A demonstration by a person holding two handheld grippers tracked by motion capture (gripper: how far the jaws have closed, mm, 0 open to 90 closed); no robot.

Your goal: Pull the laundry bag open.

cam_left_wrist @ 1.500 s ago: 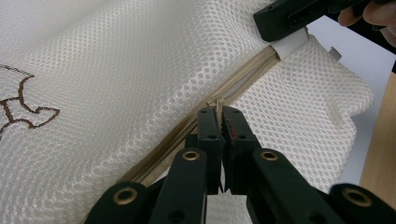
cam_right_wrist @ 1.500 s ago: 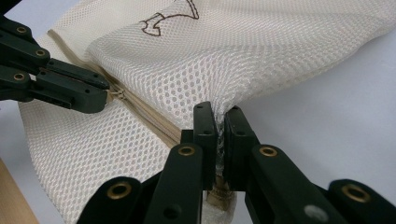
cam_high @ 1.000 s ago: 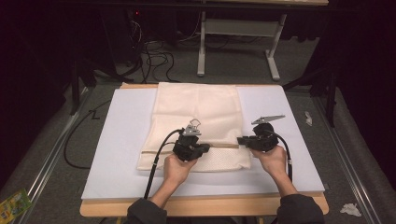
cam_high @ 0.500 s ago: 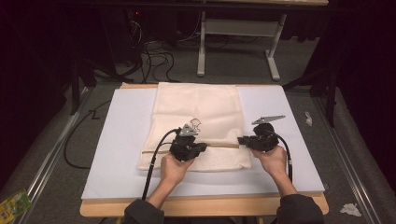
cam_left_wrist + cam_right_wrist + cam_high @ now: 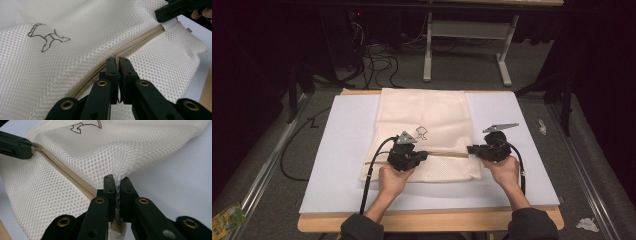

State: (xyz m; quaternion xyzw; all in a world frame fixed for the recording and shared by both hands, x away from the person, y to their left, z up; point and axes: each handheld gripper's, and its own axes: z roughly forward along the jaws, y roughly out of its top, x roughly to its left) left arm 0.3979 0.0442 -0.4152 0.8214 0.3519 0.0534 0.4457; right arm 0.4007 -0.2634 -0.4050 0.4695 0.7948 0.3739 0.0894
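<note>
**Caller:** Mesh bag (image 5: pixel 424 132) flat on the white mat (image 5: pixel 342 150), stretched between your two tools. Your left gripper (image 5: pixel 117 60) has its jaws pressed together on the zipper (image 5: pixel 135 46), right at the slider end, though the pull itself is buried between the black pads, so I can't make out its shape.

**Spotter:** Agreed. From your right gripper (image 5: pixel 116 181), the jaws are pinched onto the mesh at the bag's end corner, the beige zipper tape running away from the tips toward the other tool. A bit of fabric bunches up just ahead of the tips; what's below them, down between the arms, is a blur of tape and mesh.

**Caller:** From above, you've got the left gripper (image 5: pixel 408 156) near the middle of the bag's near part, and the right gripper (image 5: pixel 488 148) out at its edge, the zipper (image 5: pixel 447 153) pulled taut between the two. Your hands cover the gripper bodies, so the jaw tips are too small to read from up there.

**Spotter:** The brown outline emblem (image 5: pixel 47 37) sits beyond and left of your left tips, fully clear. In your right gripper view, the same emblem (image 5: pixel 85 125) is cut off by the top edge.

**Caller:** The bag's far end runs toward the table's back edge, away from both tools. Whether the zipper is open behind your left gripper, I can't tell; the tool's own arms hide that stretch.

**Spotter:** Wooden table edge (image 5: pixel 427 220) just peeks out near your wrists.
</note>
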